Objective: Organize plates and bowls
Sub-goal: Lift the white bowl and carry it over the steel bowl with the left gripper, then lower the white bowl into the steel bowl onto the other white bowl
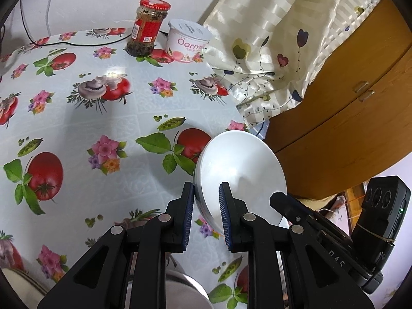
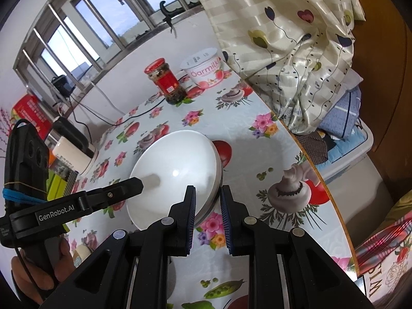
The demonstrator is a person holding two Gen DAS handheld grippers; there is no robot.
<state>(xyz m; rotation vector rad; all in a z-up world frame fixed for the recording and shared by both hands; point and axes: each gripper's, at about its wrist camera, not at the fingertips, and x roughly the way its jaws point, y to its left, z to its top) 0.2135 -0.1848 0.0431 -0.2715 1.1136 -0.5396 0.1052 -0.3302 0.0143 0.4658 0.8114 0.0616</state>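
Two tools meet on one white bowl above a round desk (image 1: 77,118) covered in an oilcloth printed with tomatoes, mushrooms, pea pods and flowers. A cream curtain (image 1: 270,38) with heart-shaped flowers hangs along the desk's far right edge, and beyond it stands a wooden cabinet (image 1: 347,108). In the right wrist view a barred window (image 2: 85,25) sits above the desk's far side, with cables trailing down the wall below it.

The white bowl (image 1: 242,177) is tipped steeply on its side, hollow facing right in the left wrist view, over the near right part of the desk — whether its lower edge touches the oilcloth I cannot tell. The left tool (image 1: 206,203) has its blue-padded fingers (image 1: 189,206) on either side of the bowl's rim, one outside the wall and one inside the hollow, closed onto it. The right tool (image 2: 208,206) straddles the opposite rim of the same bowl (image 2: 175,177) in the same way, its fingers (image 2: 191,206) pressed against the wall.

At the desk's far edge a yogurt tub (image 1: 188,41) stands upright just beside a glass jar (image 1: 146,28) with a red lid and red label, dark contents inside. A white mug (image 2: 74,157) with a dark handle stands on the left side of the desk in the right wrist view.
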